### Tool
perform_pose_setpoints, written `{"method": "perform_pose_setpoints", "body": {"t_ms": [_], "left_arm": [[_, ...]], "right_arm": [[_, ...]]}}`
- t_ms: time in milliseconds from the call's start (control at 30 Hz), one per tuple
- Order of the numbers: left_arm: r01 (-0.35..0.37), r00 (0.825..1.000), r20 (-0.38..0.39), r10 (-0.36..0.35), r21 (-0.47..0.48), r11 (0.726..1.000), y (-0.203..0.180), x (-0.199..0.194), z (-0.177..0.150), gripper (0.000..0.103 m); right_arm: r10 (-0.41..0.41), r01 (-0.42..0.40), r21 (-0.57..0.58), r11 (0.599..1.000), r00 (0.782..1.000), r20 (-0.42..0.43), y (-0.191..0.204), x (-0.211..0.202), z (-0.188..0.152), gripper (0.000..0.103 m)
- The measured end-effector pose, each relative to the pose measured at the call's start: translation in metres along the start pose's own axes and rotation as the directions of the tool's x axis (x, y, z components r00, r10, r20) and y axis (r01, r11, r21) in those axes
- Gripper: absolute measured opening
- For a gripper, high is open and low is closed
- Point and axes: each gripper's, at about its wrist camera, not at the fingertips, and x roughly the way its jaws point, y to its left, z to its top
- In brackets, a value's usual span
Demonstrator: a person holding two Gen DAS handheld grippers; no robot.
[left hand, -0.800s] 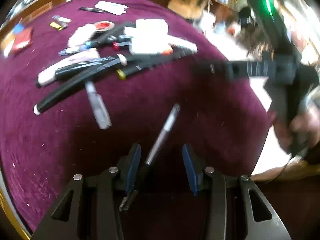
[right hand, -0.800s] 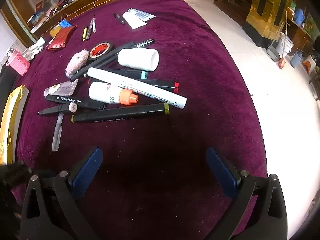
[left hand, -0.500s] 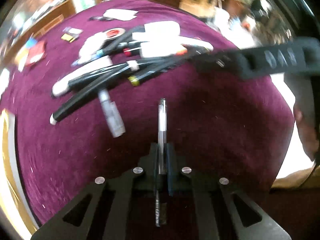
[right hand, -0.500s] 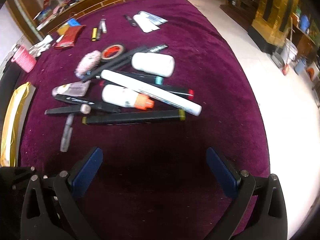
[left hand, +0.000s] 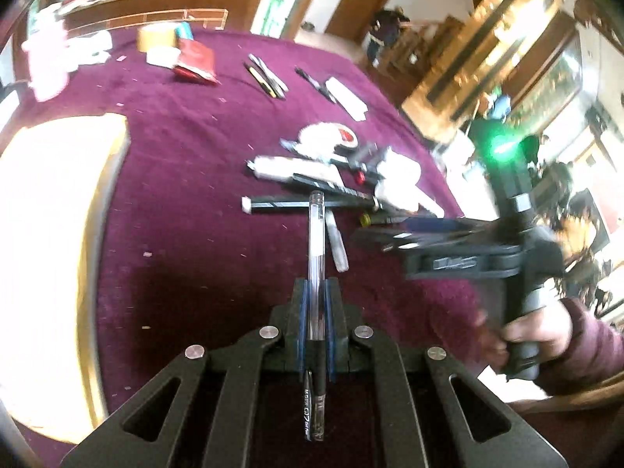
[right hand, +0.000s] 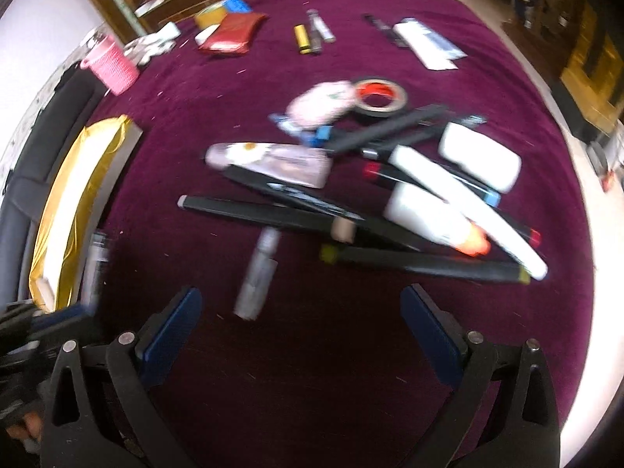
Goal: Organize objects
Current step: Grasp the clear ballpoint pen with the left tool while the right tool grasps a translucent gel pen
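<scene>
My left gripper point(left hand: 316, 296) is shut on a clear-barrelled gel pen point(left hand: 316, 241) and holds it above the purple cloth, its end pointing away from me. My right gripper point(right hand: 300, 323) is wide open and empty, low over the cloth just short of the heap of markers, tubes and bottles point(right hand: 374, 187). A small clear pen cap point(right hand: 257, 273) lies nearest its fingers. In the left wrist view the right gripper point(left hand: 390, 234) reaches in from the right toward the same heap point(left hand: 339, 179). The left gripper with the pen shows blurred at the left edge of the right wrist view point(right hand: 93, 265).
A gold-edged white box point(right hand: 78, 195) lies at the left, also bright in the left wrist view point(left hand: 50, 234). A pink cup point(right hand: 113, 66), a red pouch point(right hand: 230, 33), loose pens point(right hand: 312, 31) and a white packet point(right hand: 429, 45) lie farther back. The table edge drops off at the right.
My left gripper closed on the pen, lifted it and swung left toward the box. My right gripper moved forward, closer to the heap, still open.
</scene>
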Motion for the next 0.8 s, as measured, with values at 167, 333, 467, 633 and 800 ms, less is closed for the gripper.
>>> {"method": "perform_pose_setpoints", "body": {"t_ms": [167, 333, 467, 633, 800], "left_arm": [[-0.007, 1.0, 0.02, 0.008, -0.037, 0.999, 0.023, -0.011, 0.005, 0.006], [-0.025, 0.999, 0.018, 0.026, -0.059, 0.998, 0.052, -0.024, 0.0, 0.006], [-0.026, 0.999, 0.03, 0.029, -0.071, 0.997, 0.072, -0.032, 0.004, 0.006], [-0.019, 0.999, 0.046, 0.023, -0.098, 0.995, 0.097, -0.037, 0.012, 0.006], [-0.006, 0.999, 0.042, 0.012, -0.121, 0.993, 0.117, -0.037, 0.018, 0.006]], "right_arm": [[-0.12, 0.119, -0.054, 0.991, 0.993, -0.002, 0.03, 0.031, 0.018, 0.089], [-0.208, 0.206, -0.086, 0.975, 0.978, -0.014, 0.042, 0.051, 0.027, 0.028], [-0.137, 0.134, -0.04, 0.99, 0.988, -0.071, 0.038, 0.048, 0.022, 0.012], [0.084, -0.068, 0.13, 0.989, 0.989, -0.123, 0.023, 0.034, 0.002, 0.01], [0.352, -0.31, 0.301, 0.902, 0.931, -0.095, 0.023, 0.023, -0.014, 0.01]]}}
